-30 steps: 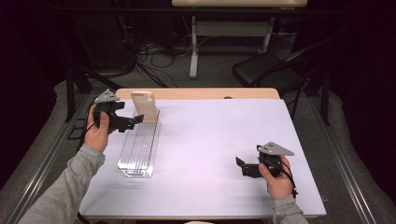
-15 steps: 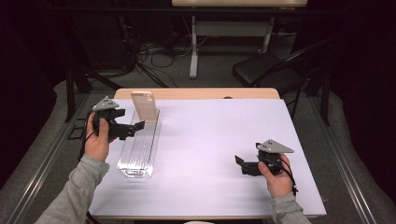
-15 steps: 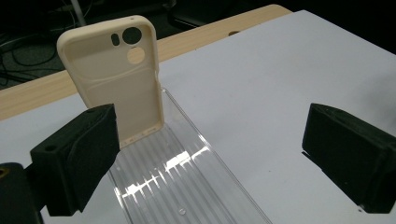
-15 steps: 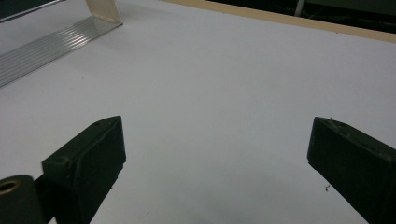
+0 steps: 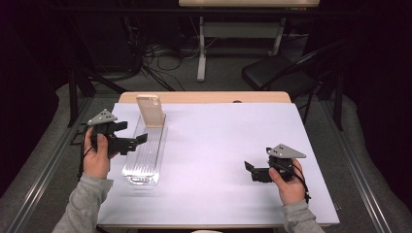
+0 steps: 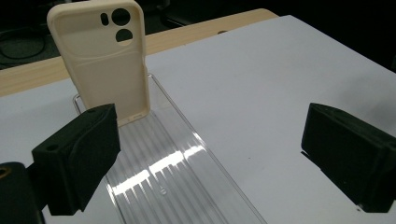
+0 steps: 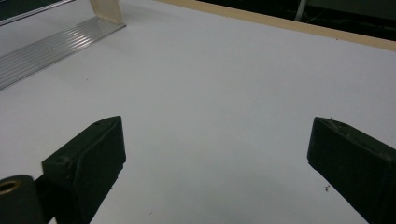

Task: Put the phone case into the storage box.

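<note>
A cream phone case (image 5: 149, 110) (image 6: 103, 58) stands upright at the far end of a clear ribbed tray (image 5: 145, 153) (image 6: 177, 172) on the left of the white table. My left gripper (image 5: 137, 141) (image 6: 210, 163) hovers over the tray's left side, a little short of the case, open and empty. Down at the right front, my right gripper (image 5: 248, 170) (image 7: 219, 168) sits low over bare table, open, holding nothing. The tray (image 7: 51, 44) and the case's bottom edge (image 7: 106, 9) appear far off in the right gripper view.
The white table top (image 5: 228, 141) has a wooden strip (image 5: 218, 97) along its far edge. Beyond the table stand a dark chair (image 5: 282, 73), a desk leg (image 5: 201, 48) and floor cables. Metal rails run along both table sides.
My left gripper has drawn back toward me and slightly left, away from the phone case. The right gripper stays nearly still.
</note>
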A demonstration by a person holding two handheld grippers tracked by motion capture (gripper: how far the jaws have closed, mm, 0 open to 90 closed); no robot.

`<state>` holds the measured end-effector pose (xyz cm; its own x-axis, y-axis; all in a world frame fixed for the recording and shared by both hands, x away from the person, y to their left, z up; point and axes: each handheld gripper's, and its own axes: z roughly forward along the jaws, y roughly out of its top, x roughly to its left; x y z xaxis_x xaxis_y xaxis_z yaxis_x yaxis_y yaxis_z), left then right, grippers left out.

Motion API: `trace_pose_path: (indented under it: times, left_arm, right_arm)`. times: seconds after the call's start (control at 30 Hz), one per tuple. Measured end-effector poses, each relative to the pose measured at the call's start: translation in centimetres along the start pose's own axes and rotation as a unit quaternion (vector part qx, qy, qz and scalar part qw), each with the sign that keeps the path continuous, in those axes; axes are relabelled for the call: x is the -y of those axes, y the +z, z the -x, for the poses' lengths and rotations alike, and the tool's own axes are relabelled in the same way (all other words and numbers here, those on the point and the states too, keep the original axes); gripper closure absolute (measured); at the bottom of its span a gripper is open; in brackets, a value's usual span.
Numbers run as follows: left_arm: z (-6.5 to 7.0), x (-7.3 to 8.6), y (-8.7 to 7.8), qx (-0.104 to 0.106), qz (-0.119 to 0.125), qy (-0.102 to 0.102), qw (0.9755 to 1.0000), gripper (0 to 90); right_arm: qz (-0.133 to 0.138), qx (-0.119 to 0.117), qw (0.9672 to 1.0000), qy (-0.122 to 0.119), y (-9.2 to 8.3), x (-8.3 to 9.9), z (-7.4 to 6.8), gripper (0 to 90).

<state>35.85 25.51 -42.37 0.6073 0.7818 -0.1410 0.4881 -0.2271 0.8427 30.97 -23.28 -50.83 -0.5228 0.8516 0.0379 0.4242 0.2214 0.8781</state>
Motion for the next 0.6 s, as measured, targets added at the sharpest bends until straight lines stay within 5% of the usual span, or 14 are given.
trace_pose_path:
  times: [0.27, 0.6]
  left_arm:
    - [0.6, 1.7, -0.2, 0.011, 0.023, -0.021, 0.9995, 5.1]
    - [0.9, 3.0, -0.2, 0.015, 0.025, -0.004, 0.9996, 5.6]
  right_arm:
    - [-0.012, 0.001, 0.9998, -0.014, -0.1, 0.0, -0.1, 3.7]
    - [-0.018, -0.001, 0.9994, -0.029, 0.2, 0.1, -0.4, 3.7]
